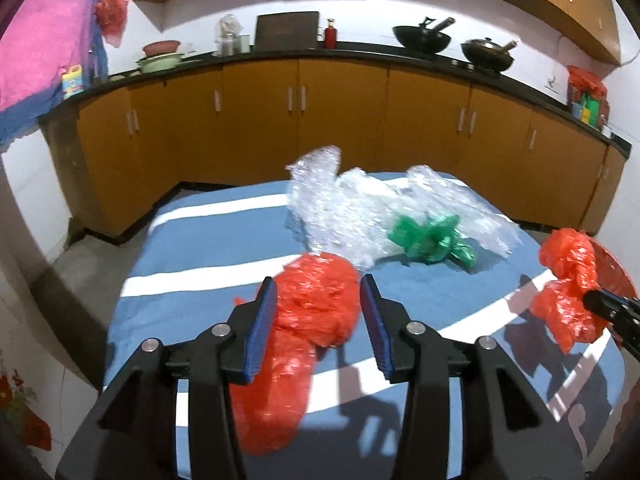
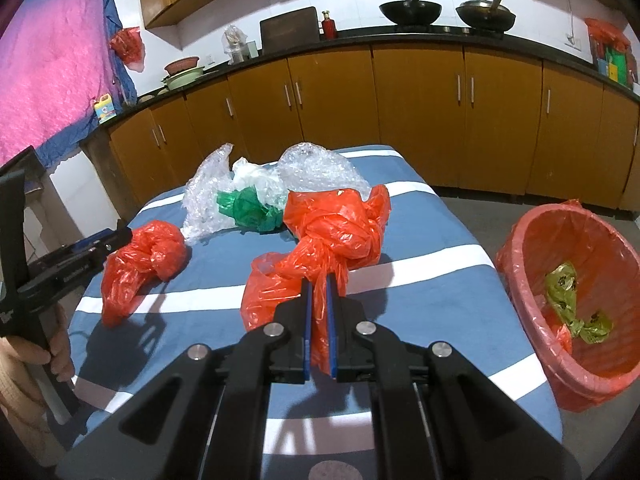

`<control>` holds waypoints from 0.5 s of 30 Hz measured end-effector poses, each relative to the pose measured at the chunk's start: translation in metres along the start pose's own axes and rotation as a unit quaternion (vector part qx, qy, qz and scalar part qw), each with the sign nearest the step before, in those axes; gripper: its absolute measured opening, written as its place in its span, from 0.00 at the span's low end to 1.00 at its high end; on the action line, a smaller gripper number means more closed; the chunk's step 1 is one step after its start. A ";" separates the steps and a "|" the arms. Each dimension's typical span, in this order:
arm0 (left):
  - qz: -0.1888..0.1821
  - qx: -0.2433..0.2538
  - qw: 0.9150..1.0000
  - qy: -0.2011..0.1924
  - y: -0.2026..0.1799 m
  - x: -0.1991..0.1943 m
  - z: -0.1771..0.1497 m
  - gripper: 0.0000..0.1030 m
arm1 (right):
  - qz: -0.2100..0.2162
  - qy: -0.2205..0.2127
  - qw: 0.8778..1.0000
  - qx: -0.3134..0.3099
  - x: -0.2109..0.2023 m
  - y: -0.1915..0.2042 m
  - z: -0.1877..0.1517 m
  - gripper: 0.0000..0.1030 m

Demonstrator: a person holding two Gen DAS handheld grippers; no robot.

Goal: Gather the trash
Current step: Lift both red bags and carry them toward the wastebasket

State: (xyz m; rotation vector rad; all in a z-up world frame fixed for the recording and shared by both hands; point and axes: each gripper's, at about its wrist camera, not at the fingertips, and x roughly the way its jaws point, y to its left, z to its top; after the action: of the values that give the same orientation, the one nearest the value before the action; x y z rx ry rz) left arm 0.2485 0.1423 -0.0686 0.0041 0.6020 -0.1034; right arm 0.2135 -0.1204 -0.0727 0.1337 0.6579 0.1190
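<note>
Trash lies scattered on the striped blue cloth [image 1: 192, 280] of a table, and we read each view in turn. From the left wrist, our left gripper [image 1: 318, 300] stands with its jaws parted around a crumpled red bag [image 1: 316, 308]; the blue pads [image 1: 266, 312] sit on either side of it without pressing, so the bag appears to rest on the cloth, not held. Further off, a heap of clear bubble wrap [image 1: 332, 200] and a knotted green bag [image 1: 432, 236] wait near the far edge, still to be gathered. At the far right, a second red bag [image 1: 568, 280] hangs from the dark tip of the other tool. From the right wrist, our right gripper [image 2: 319, 292] is clamped tight on a twisted strand of that knotted red bag [image 2: 336, 232], a sensible hold since the thin film bunches into a firm rope there. The bag seems lifted slightly off the cloth, though the fisheye makes that hard to confirm. To the right, beside the table, stands the lined red bin [image 2: 576, 280] with an olive wrapper [image 2: 568, 300] already inside, close enough that we judge the held bag is meant for it.
</note>
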 end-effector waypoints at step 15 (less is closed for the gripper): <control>0.020 0.012 0.998 0.056 0.007 0.042 -0.005 0.22 | -0.006 -0.003 1.000 0.003 -0.005 -0.008 0.003 0.08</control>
State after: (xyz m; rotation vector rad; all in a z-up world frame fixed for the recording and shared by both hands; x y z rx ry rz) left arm 0.2809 0.1454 -0.0961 0.0459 0.7123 -0.0710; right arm 0.2118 -0.1292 -0.0684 0.1363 0.6538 0.1052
